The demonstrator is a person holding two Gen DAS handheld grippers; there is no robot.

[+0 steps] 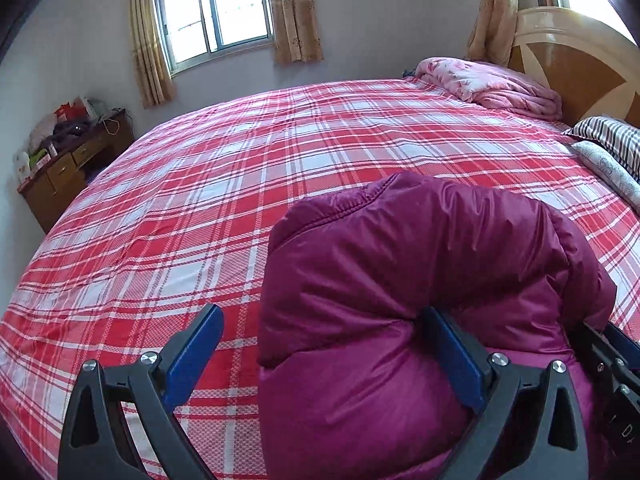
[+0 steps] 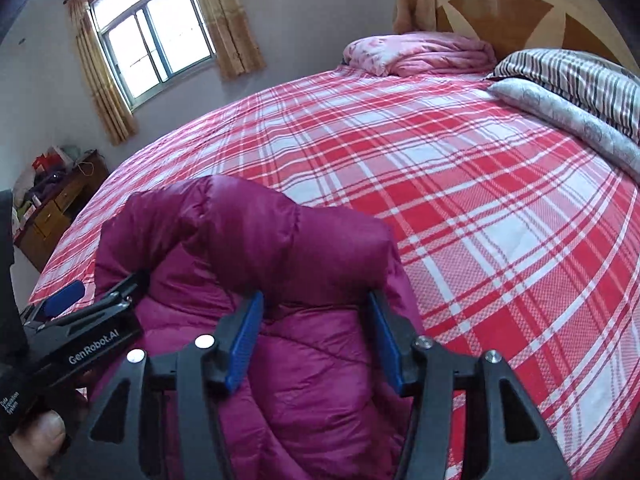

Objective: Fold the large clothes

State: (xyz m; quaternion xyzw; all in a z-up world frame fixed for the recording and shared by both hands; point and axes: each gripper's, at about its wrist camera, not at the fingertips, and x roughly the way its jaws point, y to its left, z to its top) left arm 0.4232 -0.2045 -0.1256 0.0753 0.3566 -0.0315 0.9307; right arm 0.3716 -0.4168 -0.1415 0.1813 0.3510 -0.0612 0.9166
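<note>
Both claws sit spread wide: left claw (image 1: pixel 322 350) and right claw (image 2: pixel 316 338) pinch nothing, though puffy folds of the magenta down jacket (image 1: pixel 400 280) bulge between their pads. Jacket's bunched up on the red plaid bed (image 1: pixel 240 160), pink quilt (image 1: pixel 492 80) farther back by the headboard (image 1: pixel 580 64).

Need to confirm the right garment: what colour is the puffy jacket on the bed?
Magenta-purple jacket, plain, quilted; clearest in the right wrist view.

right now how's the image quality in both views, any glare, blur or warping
Left wrist view: window blown out white, bed bulges from fisheye warp, corners vignetted black, purple jacket sharp. Right wrist view: same blown-out window, glare on the headboard, plaid lines curve, jacket slightly soft.
</note>
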